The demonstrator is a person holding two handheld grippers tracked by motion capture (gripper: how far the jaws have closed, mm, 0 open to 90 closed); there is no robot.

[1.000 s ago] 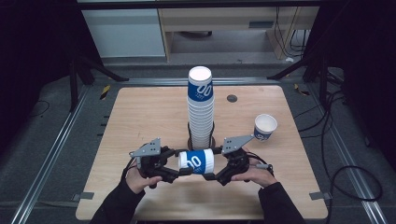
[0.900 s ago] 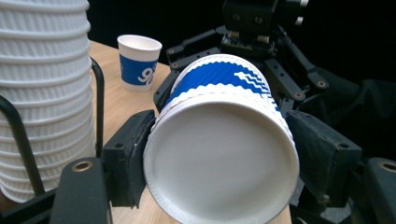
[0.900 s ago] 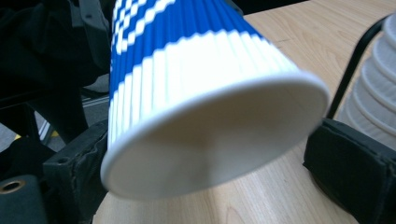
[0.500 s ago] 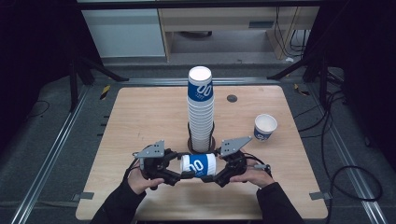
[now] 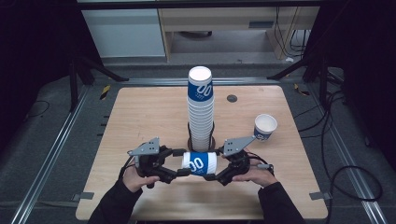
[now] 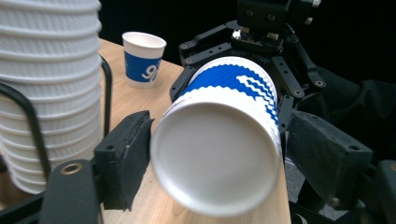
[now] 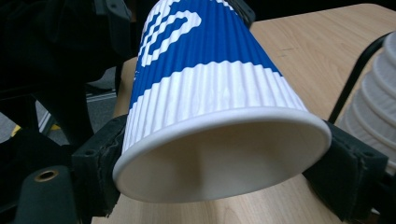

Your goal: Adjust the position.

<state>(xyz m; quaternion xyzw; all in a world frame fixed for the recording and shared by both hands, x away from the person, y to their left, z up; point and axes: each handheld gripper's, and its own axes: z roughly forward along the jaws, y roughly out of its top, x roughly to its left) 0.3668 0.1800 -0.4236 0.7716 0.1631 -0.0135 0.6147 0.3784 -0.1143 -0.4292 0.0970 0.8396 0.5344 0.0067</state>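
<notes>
A blue-and-white ribbed paper cup [image 5: 200, 163] lies level just above the table, between my two grippers. The right gripper [image 7: 224, 172] faces its open mouth. Its jaws have just been closing, and both pads [image 7: 100, 163] now press the cup [image 7: 210, 93] near the rim. My left gripper [image 6: 224, 158] faces the cup's base [image 6: 217, 154]. Its jaws have just been opening around that end, and a gap shows at the pad [image 6: 322, 149] on the right side. In the high view the left gripper [image 5: 182, 162] and the right gripper [image 5: 215, 166] sit at the cup's two ends.
A tall stack of upside-down cups [image 5: 201, 112] stands in a black wire holder [image 5: 190, 139] just behind the held cup. One upright cup [image 5: 265, 127] stands at the right of the wooden table [image 5: 140, 116]. The table's near edge lies under my forearms.
The right jaws have closed in on the cup's rim end. The left jaws have widened around its base end. The cup has stayed level in about the same place.
</notes>
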